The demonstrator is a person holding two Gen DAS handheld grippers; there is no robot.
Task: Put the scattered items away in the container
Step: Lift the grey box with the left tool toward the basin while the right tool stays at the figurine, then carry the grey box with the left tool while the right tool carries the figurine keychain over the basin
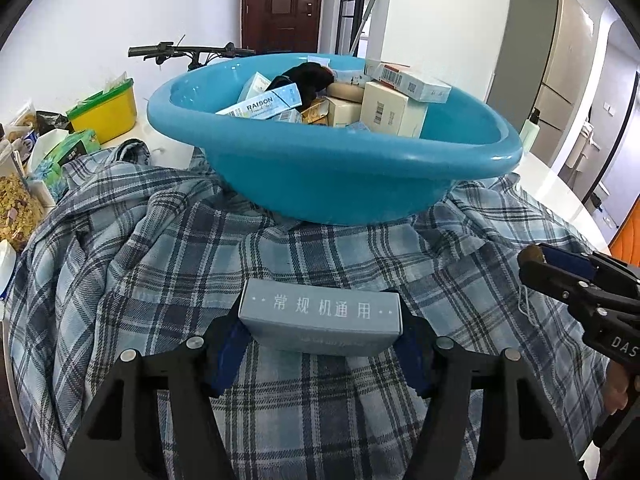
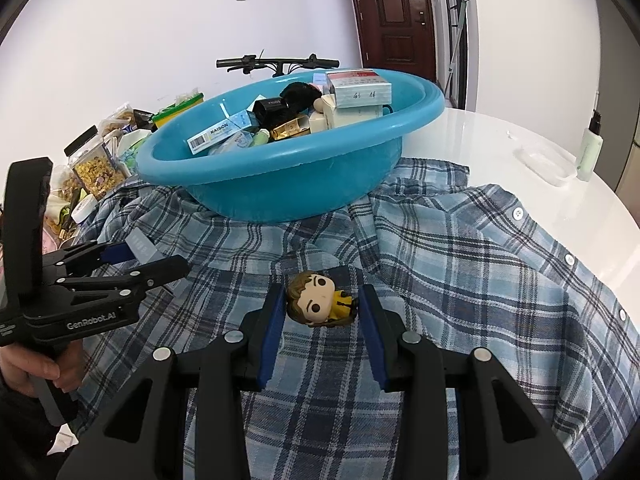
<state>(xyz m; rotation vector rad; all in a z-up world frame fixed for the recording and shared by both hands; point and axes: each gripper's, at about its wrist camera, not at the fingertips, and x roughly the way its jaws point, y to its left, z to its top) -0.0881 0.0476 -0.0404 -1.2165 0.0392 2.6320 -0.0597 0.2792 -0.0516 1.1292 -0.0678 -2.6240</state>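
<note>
a lived-in home, seen from its dining area: a glossy white table (image 2: 500, 132) draped with a plaid shirt (image 2: 460, 272), jars and bags of snacks (image 2: 94, 168) crowding one end. behind it, a dark wooden entry door (image 2: 396, 12) opens off a plain white wall, bicycle handlebars (image 2: 276, 63) lean nearby, and a tall refrigerator (image 1: 560, 80) stands at the right.

Left claw (image 1: 320, 344) grips grey box (image 1: 320, 316) over plaid shirt (image 1: 160, 248), before blue basin (image 1: 320, 176)
</note>
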